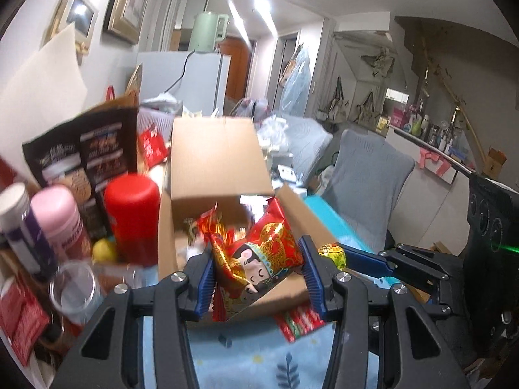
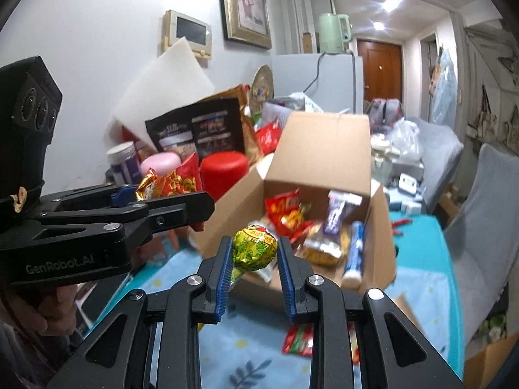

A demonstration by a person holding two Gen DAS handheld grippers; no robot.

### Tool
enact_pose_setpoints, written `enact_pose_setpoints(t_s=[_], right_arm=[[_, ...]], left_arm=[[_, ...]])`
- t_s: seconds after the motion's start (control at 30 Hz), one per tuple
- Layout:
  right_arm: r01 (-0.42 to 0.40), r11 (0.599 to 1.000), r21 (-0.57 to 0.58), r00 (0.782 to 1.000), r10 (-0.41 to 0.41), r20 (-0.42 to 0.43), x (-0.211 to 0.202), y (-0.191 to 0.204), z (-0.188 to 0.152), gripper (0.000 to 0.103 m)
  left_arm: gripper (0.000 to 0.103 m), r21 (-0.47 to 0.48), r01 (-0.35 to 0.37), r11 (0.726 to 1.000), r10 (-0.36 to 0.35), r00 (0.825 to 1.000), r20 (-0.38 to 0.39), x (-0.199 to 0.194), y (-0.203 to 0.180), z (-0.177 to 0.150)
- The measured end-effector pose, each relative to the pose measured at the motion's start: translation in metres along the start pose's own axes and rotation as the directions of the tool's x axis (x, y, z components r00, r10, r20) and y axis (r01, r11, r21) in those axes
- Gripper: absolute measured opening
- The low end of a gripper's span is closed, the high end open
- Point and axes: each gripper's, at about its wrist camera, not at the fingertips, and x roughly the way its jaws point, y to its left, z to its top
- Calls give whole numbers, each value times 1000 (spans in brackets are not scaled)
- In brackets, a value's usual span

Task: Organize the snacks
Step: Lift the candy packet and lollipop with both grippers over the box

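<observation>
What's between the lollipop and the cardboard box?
Nothing. In the right wrist view, the lollipop in the right hand-held gripper hangs just before the cardboard box, with only blue tablecloth below.

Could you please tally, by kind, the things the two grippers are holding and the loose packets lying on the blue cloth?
Red snack bag in left gripper: 1
Green-wrapped lollipop in right gripper: 1
Red-green packet on cloth: 1
Total: 3

Bright ceiling lights glare; motion blur, curved fisheye edges, dark corners.
</observation>
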Motion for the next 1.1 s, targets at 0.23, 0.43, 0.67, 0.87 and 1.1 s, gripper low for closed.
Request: enact_pose_setpoints(t_s=[0.23, 0.43, 0.67, 0.87, 1.1], right_arm=[[11, 1000, -6, 1000, -11, 26, 18, -18, 28, 27], [23, 1000, 6, 999, -23, 38, 43, -39, 47, 27], [27, 999, 26, 999, -28, 34, 77, -64, 63, 27], [33, 999, 35, 999, -33, 0, 111, -80, 73, 27], [39, 998, 56, 998, -36, -53, 148, -94, 69, 27]], left_arm=[[47, 7, 23, 1000, -24, 998, 59, 20, 2, 29], [47, -5, 38, 999, -38, 996, 83, 48, 9, 51], [47, 8, 39, 999, -39, 996, 81, 84, 16, 71], [47, 1, 1, 1000, -1, 998, 60, 118, 27, 78], [47, 20, -48, 999, 48, 999, -5, 155, 39, 71]])
